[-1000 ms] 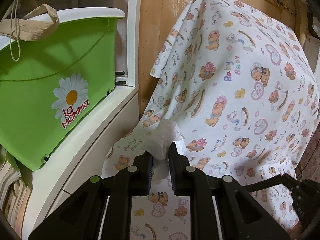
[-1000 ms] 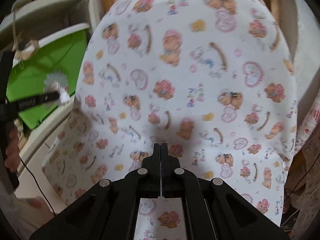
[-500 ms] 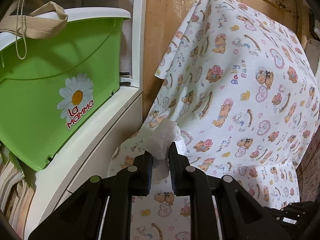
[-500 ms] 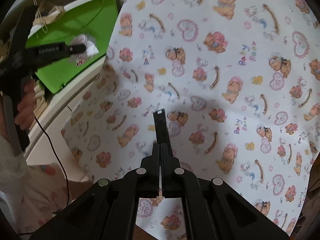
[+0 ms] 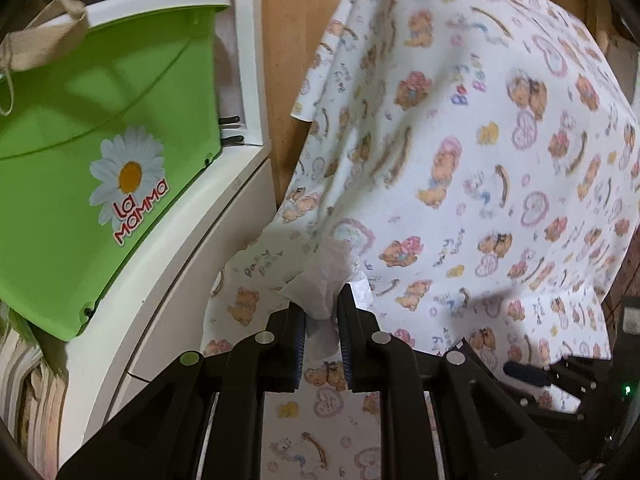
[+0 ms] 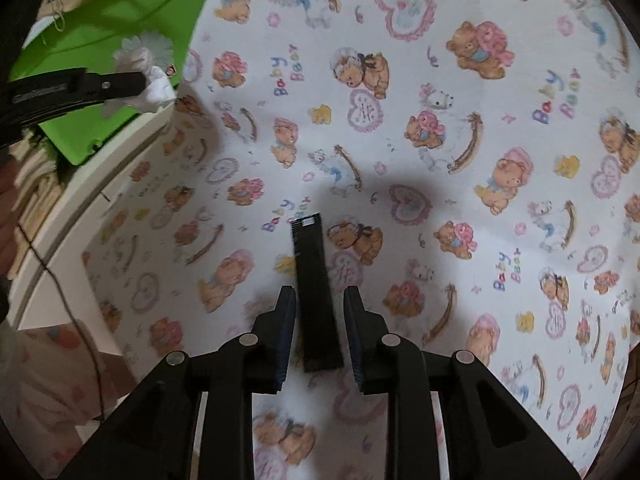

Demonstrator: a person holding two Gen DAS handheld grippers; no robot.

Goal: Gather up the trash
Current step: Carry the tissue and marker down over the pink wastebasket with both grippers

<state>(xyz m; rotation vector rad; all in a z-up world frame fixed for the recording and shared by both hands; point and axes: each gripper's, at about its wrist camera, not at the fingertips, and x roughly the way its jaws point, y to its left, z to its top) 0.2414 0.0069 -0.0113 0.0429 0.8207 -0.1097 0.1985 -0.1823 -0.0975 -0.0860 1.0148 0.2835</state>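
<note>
My left gripper [image 5: 322, 304] is shut on a crumpled white tissue [image 5: 326, 276] and holds it in the air, beside the green bin [image 5: 100, 152]. The right wrist view shows that gripper [image 6: 150, 82] from the side with the tissue [image 6: 158, 90] at its tip. My right gripper [image 6: 320, 312] is open over the teddy-bear cloth [image 6: 440, 140]. A flat black rectangular piece [image 6: 314, 288] lies on the cloth between its fingers, apart from both pads.
The green bin with a daisy label stands on a white shelf [image 5: 176, 272] at the left, a beige strap [image 5: 44, 36] over its rim. The printed cloth [image 5: 480, 160] drapes a large object at the right. A wooden panel [image 5: 288, 40] stands behind.
My right gripper has opened and the black piece now lies free between its fingers on the cloth. My left gripper keeps the tissue and has shifted slightly towards the bin.
</note>
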